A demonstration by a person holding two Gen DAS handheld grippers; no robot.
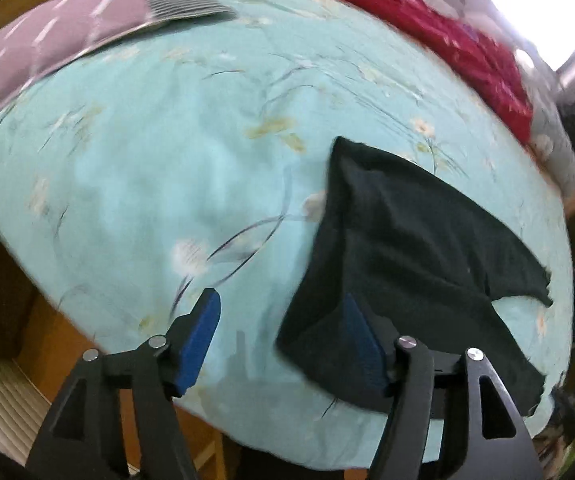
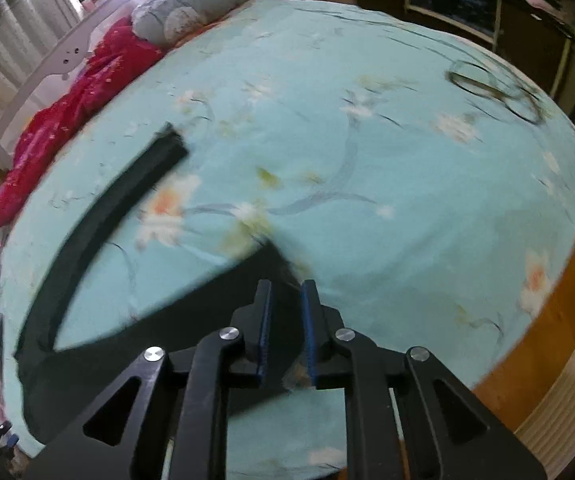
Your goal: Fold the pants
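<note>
Lying unlabelled (no readable writing): black pants [image 1: 415,240].

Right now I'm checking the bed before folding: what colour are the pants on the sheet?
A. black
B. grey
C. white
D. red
A: the pants lie black on the light blue floral sheet; the red cloth lies bunched at the bed's far edge.

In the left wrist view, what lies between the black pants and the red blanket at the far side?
Only bare sheet, teal with a flower print, separates the pants from the red blanket. The left wrist view shows this.
</note>
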